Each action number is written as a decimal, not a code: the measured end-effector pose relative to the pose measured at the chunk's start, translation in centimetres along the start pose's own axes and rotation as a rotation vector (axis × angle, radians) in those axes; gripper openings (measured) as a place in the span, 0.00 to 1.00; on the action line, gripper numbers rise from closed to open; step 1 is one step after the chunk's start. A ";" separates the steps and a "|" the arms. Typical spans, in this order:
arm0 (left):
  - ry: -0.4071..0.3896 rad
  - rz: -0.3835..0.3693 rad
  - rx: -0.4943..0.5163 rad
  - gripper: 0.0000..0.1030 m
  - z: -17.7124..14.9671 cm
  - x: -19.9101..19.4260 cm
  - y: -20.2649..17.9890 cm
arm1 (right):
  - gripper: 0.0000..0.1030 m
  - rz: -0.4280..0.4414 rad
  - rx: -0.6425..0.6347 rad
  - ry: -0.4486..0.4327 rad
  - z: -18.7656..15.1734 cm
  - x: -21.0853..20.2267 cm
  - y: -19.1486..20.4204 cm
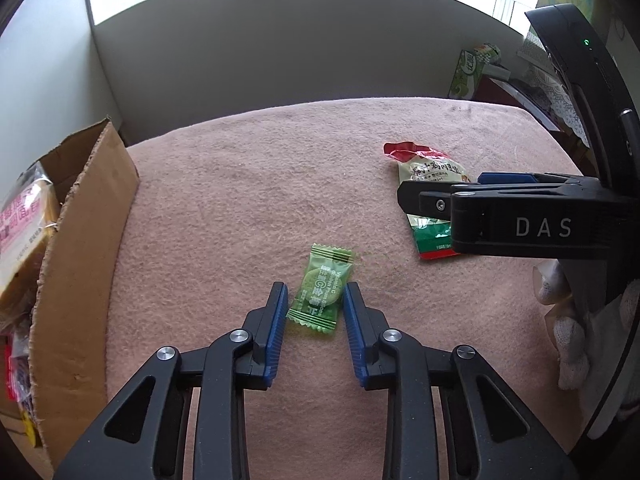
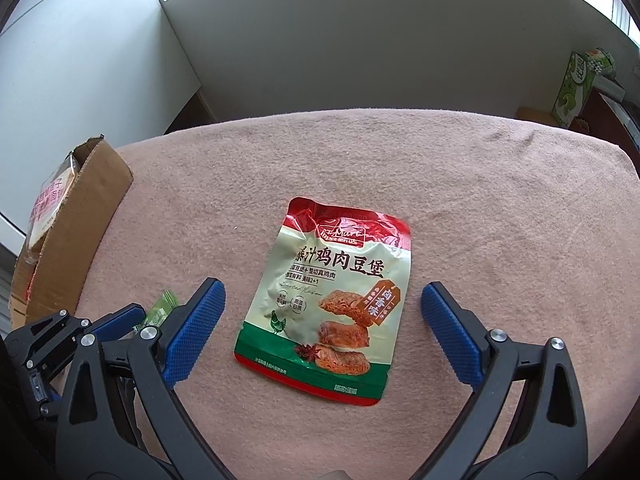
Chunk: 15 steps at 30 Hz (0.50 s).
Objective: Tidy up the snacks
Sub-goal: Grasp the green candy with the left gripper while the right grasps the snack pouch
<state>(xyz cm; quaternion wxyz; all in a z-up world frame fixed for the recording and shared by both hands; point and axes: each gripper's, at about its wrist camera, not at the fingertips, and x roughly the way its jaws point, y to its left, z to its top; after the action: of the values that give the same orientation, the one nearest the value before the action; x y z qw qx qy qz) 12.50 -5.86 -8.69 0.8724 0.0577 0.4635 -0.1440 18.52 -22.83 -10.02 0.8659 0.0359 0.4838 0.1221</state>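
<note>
Left tongs (image 1: 315, 300), jaws parted, straddle the near half of a green candy (image 1: 322, 294) lying flat on the pink cloth (image 1: 240, 184); whether the blue pads (image 1: 277, 334) touch the wrapper cannot be told. Right tongs (image 2: 322, 312), jaws spread wide, frame a red-and-green pouch (image 2: 332, 300) lying flat between them, clear of both pads. An open cardboard box (image 1: 76, 264) holding packaged snacks (image 1: 24, 224) stands to the left of both tongs. A green carton (image 2: 576, 88) sits far ahead on the right.
</note>
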 end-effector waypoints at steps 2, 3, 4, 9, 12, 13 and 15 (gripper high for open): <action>0.000 0.007 -0.011 0.26 0.0 0.0 0.3 | 0.97 -0.038 -0.031 0.005 0.1 0.5 0.5; 0.000 0.010 -0.012 0.25 0.0 -0.1 0.5 | 0.97 -0.054 -0.042 0.005 0.1 0.6 0.7; 0.000 0.013 -0.013 0.25 0.0 -0.1 0.6 | 0.97 -0.065 -0.053 0.007 0.0 0.7 0.9; 0.004 0.020 -0.020 0.24 0.4 0.2 0.6 | 0.83 -0.124 -0.129 -0.004 -0.6 0.8 2.2; 0.003 0.018 -0.030 0.23 0.3 0.1 0.9 | 0.76 -0.116 -0.137 -0.007 -0.9 0.5 2.1; 0.002 0.017 -0.033 0.23 0.3 0.1 0.9 | 0.74 -0.117 -0.137 -0.011 -1.0 0.3 2.0; 0.001 0.014 -0.037 0.22 0.1 0.0 1.1 | 0.68 -0.108 -0.126 -0.014 -1.2 -0.2 1.4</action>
<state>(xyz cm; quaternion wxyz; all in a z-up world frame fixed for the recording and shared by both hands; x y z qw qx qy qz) 12.91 -4.78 -8.63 0.8743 0.0448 0.4658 -0.1291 17.12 -21.56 -10.25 0.8752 -0.0438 0.4702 0.1051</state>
